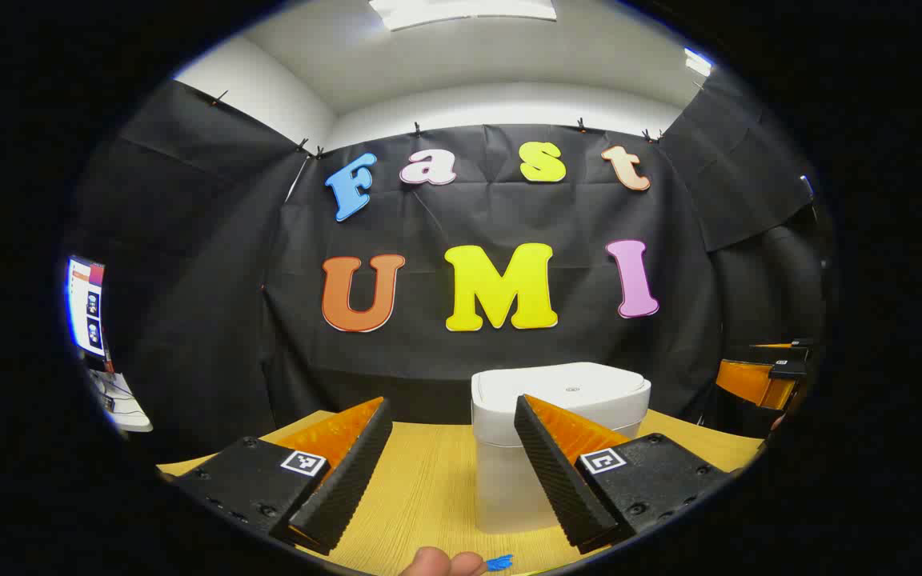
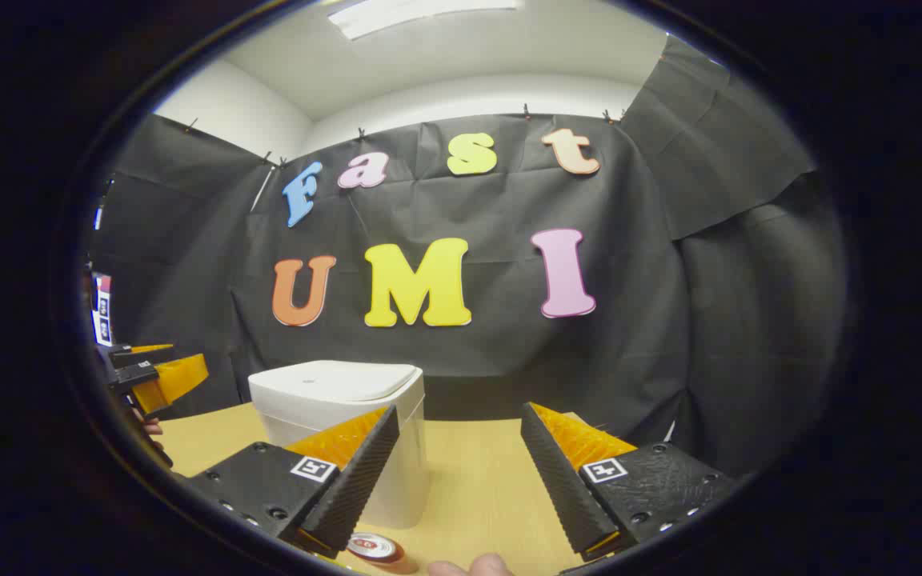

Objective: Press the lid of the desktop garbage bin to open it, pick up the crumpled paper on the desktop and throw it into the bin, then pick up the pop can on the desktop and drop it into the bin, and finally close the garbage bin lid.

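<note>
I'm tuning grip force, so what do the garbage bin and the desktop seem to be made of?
The garbage bin looks like white plastic: smooth matte walls, rounded moulded lid with soft sheen. The desktop looks like light wood or wood-look laminate: fine straight grain lines, low gloss. Which of the two cannot be told.

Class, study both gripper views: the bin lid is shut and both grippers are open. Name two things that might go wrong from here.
1. The bin looks light, with its lid shut. An off-centre press by the left gripper might tip or slide it on the desktop.
2. The pop can lies low, at the view's edge near the right gripper. Reaching for it may knock it away or bump the bin.
</note>
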A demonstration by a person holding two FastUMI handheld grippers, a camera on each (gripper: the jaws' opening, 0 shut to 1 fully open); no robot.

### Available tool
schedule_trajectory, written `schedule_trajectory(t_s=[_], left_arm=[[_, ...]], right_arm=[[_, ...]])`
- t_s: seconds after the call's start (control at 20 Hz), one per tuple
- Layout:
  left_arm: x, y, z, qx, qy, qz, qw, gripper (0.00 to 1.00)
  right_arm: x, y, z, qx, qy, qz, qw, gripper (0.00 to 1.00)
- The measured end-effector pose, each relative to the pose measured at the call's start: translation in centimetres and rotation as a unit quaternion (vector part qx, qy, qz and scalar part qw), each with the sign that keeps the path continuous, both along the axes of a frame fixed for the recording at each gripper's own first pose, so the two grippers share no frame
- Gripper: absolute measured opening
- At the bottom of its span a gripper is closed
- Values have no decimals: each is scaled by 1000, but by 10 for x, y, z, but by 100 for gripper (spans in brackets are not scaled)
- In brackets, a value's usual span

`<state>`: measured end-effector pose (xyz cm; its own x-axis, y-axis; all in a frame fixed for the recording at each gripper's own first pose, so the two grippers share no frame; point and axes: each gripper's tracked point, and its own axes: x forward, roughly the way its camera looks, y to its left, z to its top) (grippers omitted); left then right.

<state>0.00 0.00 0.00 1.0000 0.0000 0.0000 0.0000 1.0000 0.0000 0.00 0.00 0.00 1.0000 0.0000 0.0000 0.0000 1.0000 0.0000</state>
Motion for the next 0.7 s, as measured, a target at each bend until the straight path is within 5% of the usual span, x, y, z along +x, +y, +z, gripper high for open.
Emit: schedule_trajectory(t_s=[0.05, 0.7], left_arm=[[0, 1, 2, 2, 0, 2, 1000, 99], [-1, 2, -4, 2, 5, 7, 1000, 99]], right_arm=[[0, 0, 0, -1, 0, 0, 1000, 97], [1, 1, -5, 1, 2, 4, 1000, 95]])
